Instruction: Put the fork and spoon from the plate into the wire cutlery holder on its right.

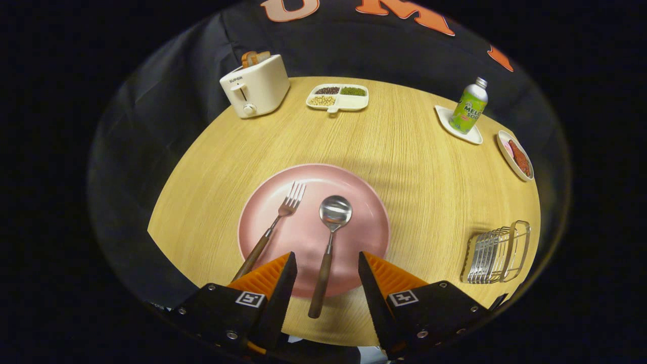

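the gripper (327, 265) is shown with its two fingers spread wide apart and nothing clamped; the wooden handle of the spoon (328, 242) is seen lying in the gap between them, touched by neither. the spoon's bowl is pointed to the far side and rests on the pink plate (364, 202), while its handle end overhangs the near rim onto the table (404, 151). just left of the spoon, the fork (275, 225) is laid on the same plate, tines far, its handle passing under or beside the left finger. the wire cutlery holder (498, 252) is set well apart to the right, near the table's edge, and is seen with nothing in it. at the far side a toaster (254, 85), a divided snack tray (337, 97), a green bottle (469, 106) on a coaster and a small dish (515, 154) are placed. by this view, no part of the task is judged done: both utensils remain to be lifted and carried across, the spoon apparently being the first lined up for grasping.
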